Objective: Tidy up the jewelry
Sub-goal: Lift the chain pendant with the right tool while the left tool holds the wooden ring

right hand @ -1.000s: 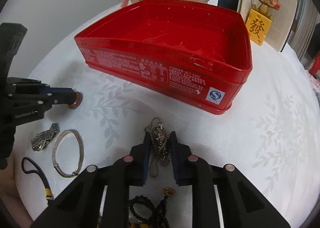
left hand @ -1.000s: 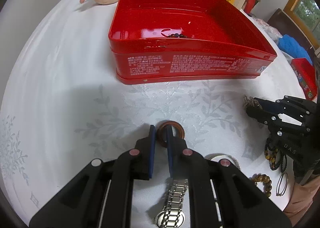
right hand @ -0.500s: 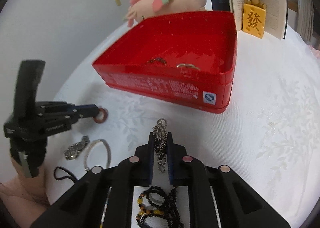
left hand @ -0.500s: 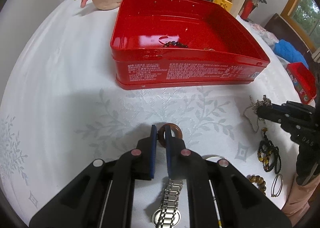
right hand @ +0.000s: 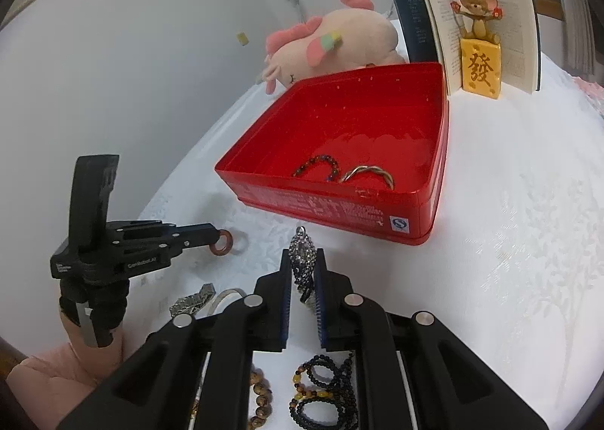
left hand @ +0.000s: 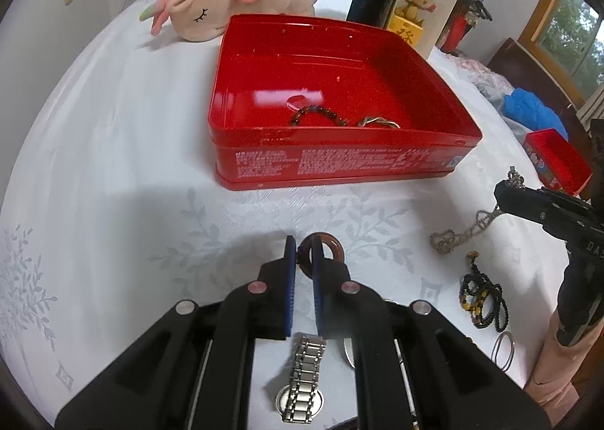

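Brown wooden ring (left hand: 321, 249) and silver bead chain (right hand: 302, 260): we hold both above the white tablecloth (left hand: 113, 165).
Our left gripper (left hand: 303, 260) pinches the ring; our right gripper (right hand: 302, 271) has just clamped the chain, near the open red tin (left hand: 339, 165).

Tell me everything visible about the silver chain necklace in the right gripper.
The silver chain necklace is a fine, metallic-looking link chain, bunched into a clump. The right gripper is shut on it, blue pads pressing both sides, and its jaws have just been closing. In the left wrist view its lower part hangs from the gripper in a loose strand, ending in a small coil that seems to touch the white tablecloth. It is in front of the red tin, not in it.
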Motion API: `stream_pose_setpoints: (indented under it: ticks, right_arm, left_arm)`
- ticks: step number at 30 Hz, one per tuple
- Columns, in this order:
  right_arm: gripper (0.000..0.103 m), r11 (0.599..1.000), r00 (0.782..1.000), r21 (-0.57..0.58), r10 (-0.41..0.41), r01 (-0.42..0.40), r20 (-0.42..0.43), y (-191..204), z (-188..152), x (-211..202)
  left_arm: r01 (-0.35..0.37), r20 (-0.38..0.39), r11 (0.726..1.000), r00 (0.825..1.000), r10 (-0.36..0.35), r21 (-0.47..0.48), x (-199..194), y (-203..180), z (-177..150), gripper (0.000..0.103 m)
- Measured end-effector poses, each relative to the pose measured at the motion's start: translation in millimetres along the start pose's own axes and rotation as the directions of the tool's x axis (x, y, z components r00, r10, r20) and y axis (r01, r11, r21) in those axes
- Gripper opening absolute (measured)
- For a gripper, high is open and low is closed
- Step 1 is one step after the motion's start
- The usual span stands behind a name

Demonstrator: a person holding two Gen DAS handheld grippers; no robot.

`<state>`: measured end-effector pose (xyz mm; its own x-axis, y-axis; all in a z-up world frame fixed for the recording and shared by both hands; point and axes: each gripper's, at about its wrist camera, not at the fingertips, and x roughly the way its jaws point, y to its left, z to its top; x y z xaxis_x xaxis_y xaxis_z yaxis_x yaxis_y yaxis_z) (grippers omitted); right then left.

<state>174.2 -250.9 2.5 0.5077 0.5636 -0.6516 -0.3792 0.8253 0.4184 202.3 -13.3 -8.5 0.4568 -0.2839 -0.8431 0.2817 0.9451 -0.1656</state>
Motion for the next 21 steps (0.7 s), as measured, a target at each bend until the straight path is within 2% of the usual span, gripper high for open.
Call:
stream_pose_setpoints:
  ticks: [4, 7, 9, 11, 13, 16, 17, 18, 19, 21]
  right_arm:
    - [0.011, 1.0, 1.0, -0.004, 0.009, -0.009, 0.012, 2.6, 2.6, -8.0]
    - [0.011, 0.998, 0.999, -0.036, -0.048, 0.047, -0.01, 6.5, 3.3, -4.2]
    - [0.011, 0.998, 0.996, -0.033, -0.051, 0.048, -0.077, 2.9, -2.3, 15.4]
    - [0.011, 0.993, 0.985, -0.037, -0.115, 0.111, -0.129, -2.1, -9.2, 35.2]
    - [0.011, 0.986, 0.973, -0.047, -0.163, 0.157, -0.165, -5.3, -14.6, 47.2]
    - [0.014, 0.985, 0.964, -0.054, -0.174, 0.167, -0.201, -6.3, -20.4, 54.3]
    - [0.021, 0.984, 0.963, -0.055, -0.179, 0.171, -0.202, -5.9, -21.4, 54.0]
    - [0.04, 0.985, 0.963, -0.053, -0.174, 0.166, -0.205, -5.4, -21.9, 53.2]
    - [0.047, 0.985, 0.964, -0.052, -0.173, 0.166, -0.202, -4.6, -21.9, 52.0]
    - [0.05, 0.978, 0.959, -0.08, -0.207, 0.194, -0.196, -1.3, -23.7, 51.6]
  left_arm:
    - [0.006, 0.017, 1.0, 1.0, -0.006, 0.004, -8.3, -3.6, 3.1, 0.007]
    - [0.011, 0.028, 1.0, 1.0, -0.011, 0.011, -11.9, -5.9, 4.0, 0.007]
    - [0.015, 0.024, 1.0, 1.0, -0.015, 0.008, -11.0, -5.1, 4.1, 0.007]
    - [0.012, 0.019, 1.0, 1.0, -0.012, 0.002, -9.2, -3.5, 3.7, 0.007]
    - [0.013, 0.013, 1.0, 1.0, -0.013, -0.003, -7.4, -1.9, 3.6, 0.007]
    - [0.014, 0.009, 1.0, 1.0, -0.014, -0.004, -6.0, -0.7, 3.1, 0.007]
    - [0.015, 0.008, 1.0, 1.0, -0.015, -0.003, -5.9, -0.8, 3.0, 0.007]
    - [0.015, 0.008, 1.0, 1.0, -0.015, -0.001, -5.9, -1.2, 2.9, 0.007]
    - [0.016, 0.008, 1.0, 1.0, -0.016, 0.001, -5.9, -1.8, 2.8, 0.007]
    - [0.018, 0.008, 1.0, 1.0, -0.018, 0.004, -5.6, -2.5, 2.5, 0.007]
